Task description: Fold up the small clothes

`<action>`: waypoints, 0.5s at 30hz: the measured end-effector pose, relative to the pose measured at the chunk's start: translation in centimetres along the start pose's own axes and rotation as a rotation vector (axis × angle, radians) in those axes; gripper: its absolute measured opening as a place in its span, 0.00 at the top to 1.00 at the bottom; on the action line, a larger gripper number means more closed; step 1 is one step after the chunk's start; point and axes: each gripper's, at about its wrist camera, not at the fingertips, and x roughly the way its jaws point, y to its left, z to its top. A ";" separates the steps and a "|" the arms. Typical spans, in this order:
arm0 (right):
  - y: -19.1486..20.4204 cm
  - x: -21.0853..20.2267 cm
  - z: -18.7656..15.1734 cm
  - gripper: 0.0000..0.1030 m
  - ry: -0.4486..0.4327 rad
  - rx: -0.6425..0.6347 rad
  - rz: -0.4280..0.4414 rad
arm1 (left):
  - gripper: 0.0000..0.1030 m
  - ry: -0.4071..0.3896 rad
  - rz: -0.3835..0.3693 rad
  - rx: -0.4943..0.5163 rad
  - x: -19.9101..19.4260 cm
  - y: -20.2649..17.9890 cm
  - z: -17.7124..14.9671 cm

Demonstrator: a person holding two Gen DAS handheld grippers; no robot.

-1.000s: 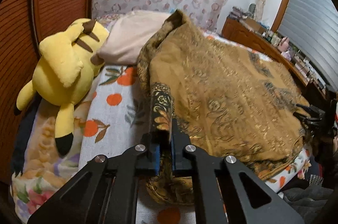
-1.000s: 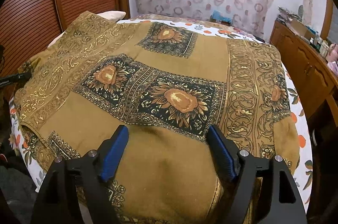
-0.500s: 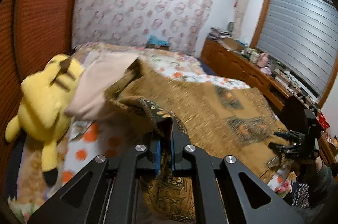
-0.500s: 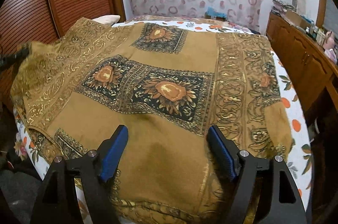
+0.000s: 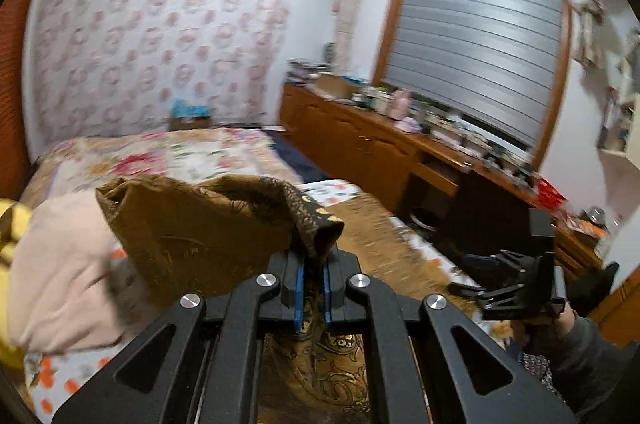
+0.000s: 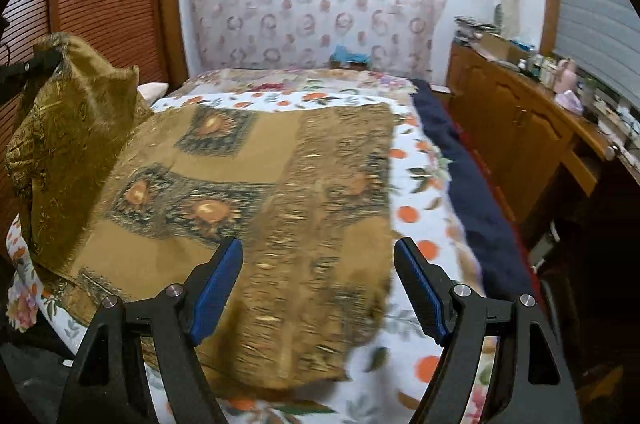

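A brown cloth with gold and dark sunflower patterns (image 6: 248, 184) lies spread on the bed. My left gripper (image 5: 312, 284) is shut on one edge of the brown cloth (image 5: 208, 228) and holds it lifted, so it drapes in a bunch above the bed. In the right wrist view that raised edge (image 6: 68, 128) stands up at the far left. My right gripper (image 6: 318, 284) hangs open over the cloth's near right part with nothing between its blue pads. In the left wrist view the right gripper (image 5: 516, 284) shows at the far right, in a hand with a grey sleeve.
A yellow plush toy (image 5: 8, 224) and a pink pillow (image 5: 60, 276) lie at the bed's left. The bed sheet (image 6: 424, 184) has an orange fruit print; a dark blue blanket (image 6: 460, 176) runs along its right side. A wooden cabinet (image 6: 520, 120) with clutter lines the right wall.
My left gripper rose and swung toward the right with the cloth's edge, lifting it off the bed. My right gripper drifted right, toward the cloth's right border.
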 end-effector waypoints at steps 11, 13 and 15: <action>-1.3 -2.1 -0.6 0.23 -0.039 0.092 -0.013 | 0.88 0.082 -0.115 0.105 2.8 -5.3 2.6; -1.2 -1.9 -0.7 0.23 -0.036 0.093 -0.009 | 0.74 0.141 -0.121 0.102 3.8 -5.0 1.5; -1.5 -1.6 -0.8 0.23 -0.031 0.089 -0.005 | 0.58 0.150 -0.104 0.106 3.9 -4.5 0.7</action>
